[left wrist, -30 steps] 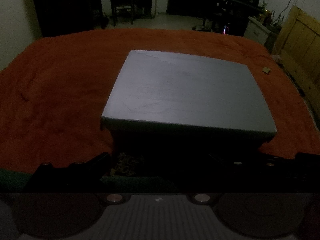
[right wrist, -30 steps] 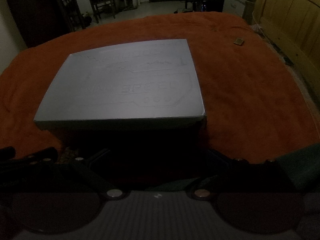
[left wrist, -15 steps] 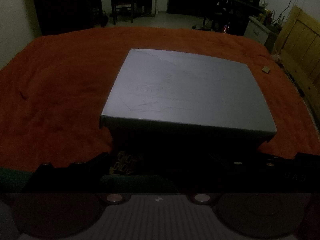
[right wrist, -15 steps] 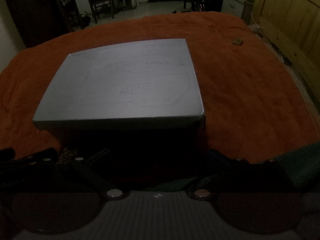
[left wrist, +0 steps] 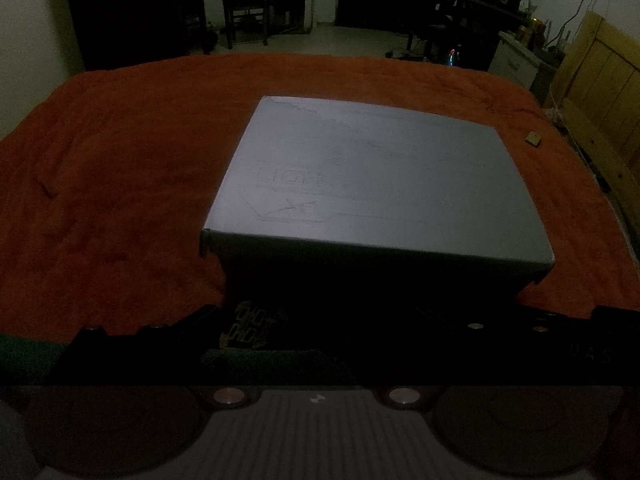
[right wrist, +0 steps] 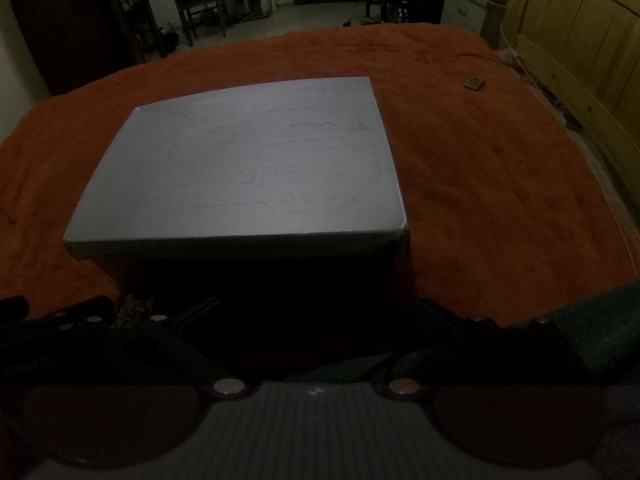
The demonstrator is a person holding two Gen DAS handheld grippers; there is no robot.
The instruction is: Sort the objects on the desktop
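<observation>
A grey lidded box (left wrist: 376, 176) stands on the orange blanket (left wrist: 108, 184); it also shows in the right wrist view (right wrist: 248, 168). My left gripper (left wrist: 332, 316) is open, low in front of the box's near side. A small dark patterned object (left wrist: 252, 326) lies by its left finger. My right gripper (right wrist: 316, 312) is open, also low in front of the box. The patterned object (right wrist: 134, 312) shows to its left. The fingers of both are dark and hard to see.
A small brownish object (left wrist: 533, 138) lies on the blanket at the far right, also in the right wrist view (right wrist: 473, 82). A wooden headboard (right wrist: 580, 40) runs along the right. Chairs and furniture stand beyond the bed's far edge.
Both views have crept slightly toward the box. The patterned object shows more clearly by the left finger. The box has not moved.
</observation>
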